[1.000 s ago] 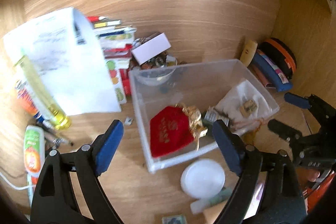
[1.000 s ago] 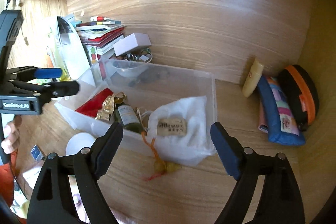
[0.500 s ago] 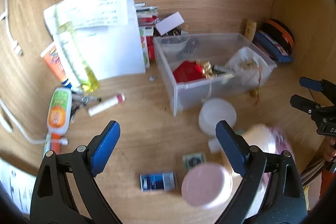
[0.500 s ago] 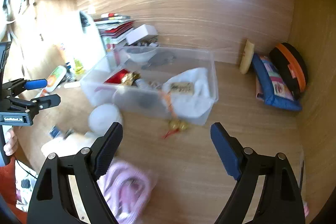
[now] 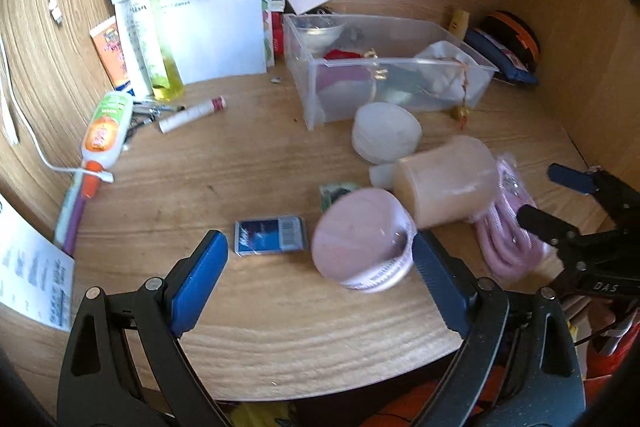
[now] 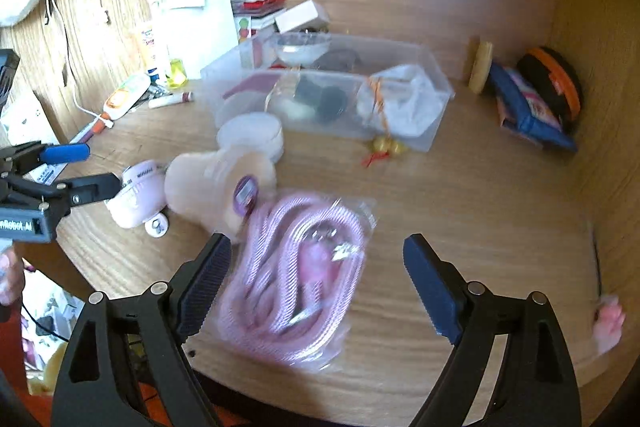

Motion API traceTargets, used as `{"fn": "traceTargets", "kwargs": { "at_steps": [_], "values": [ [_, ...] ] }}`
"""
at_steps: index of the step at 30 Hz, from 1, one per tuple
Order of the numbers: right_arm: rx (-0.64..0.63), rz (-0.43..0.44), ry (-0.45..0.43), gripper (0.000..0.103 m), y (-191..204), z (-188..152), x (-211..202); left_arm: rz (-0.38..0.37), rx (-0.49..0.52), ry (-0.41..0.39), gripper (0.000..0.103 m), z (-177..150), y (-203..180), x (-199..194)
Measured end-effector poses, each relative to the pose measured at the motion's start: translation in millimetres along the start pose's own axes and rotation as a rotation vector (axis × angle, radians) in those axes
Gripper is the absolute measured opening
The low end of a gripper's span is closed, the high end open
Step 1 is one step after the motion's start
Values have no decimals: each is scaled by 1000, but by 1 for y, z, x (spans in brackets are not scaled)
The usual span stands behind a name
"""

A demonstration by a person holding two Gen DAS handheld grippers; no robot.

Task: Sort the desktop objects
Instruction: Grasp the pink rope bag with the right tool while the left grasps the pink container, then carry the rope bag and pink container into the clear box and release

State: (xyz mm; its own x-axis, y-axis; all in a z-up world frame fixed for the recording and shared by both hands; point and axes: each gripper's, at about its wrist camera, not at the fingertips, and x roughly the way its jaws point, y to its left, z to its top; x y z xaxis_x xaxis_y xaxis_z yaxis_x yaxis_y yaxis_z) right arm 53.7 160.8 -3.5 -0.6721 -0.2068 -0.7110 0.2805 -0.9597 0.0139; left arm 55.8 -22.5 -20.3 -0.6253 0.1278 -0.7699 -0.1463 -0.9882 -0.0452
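Left gripper (image 5: 320, 283) is hovering with fingers spread, empty, over the desk (image 5: 248, 167); pink tub (image 5: 362, 239) is lying at lower centre by its right finger. Right gripper (image 6: 318, 283) is spread wide, empty, over the bagged pink cord (image 6: 296, 275), lower centre. Clear bin (image 6: 424, 135) is sitting upper centre.

My wooden desk (image 5: 248, 163) carried a clear bin (image 5: 384, 95), a white round pad stack (image 5: 386, 137), a peach jar on its side (image 5: 444, 179), a pink tub (image 5: 360, 241), a bagged pink cord (image 6: 296, 275), a blue card (image 5: 270, 235), a lip-balm stick (image 5: 192, 113) and an orange-labelled tube (image 5: 106, 133).
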Motion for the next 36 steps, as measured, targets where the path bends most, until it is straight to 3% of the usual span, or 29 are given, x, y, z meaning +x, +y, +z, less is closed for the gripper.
{"fn": "traceTargets", "kwargs": {
  "at_steps": [10, 18, 21, 22, 23, 26, 32, 36],
  "values": [
    [55, 76, 113, 89, 4, -8, 31, -44, -23, 64, 94, -3, -8, 27],
    [22, 51, 132, 98, 8, -7, 49, -55, 37, 45, 94, 2, -24, 39],
    [0, 13, 114, 98, 7, -9, 51, -61, 39, 60, 82, 4, -26, 47],
    [-1, -5, 107, 97, 4, -9, 52, -61, 39, 66, 74, 3, -26, 50],
    [3, -6, 97, 88, 1, -10, 51, -45, 39, 68, 65, 2, -27, 52],
    [40, -29, 69, 63, -13, -8, 46, -12, 41, 52, 64, -1, -26, 52],
    [153, 21, 74, 53, -50, -3, 43, -19, 10, 33, 63, 2, -18, 48],
    [213, 68, 76, 52, -66, -1, 40, 10, 3, -48, 63, 11, -12, 27]
  ]
}}
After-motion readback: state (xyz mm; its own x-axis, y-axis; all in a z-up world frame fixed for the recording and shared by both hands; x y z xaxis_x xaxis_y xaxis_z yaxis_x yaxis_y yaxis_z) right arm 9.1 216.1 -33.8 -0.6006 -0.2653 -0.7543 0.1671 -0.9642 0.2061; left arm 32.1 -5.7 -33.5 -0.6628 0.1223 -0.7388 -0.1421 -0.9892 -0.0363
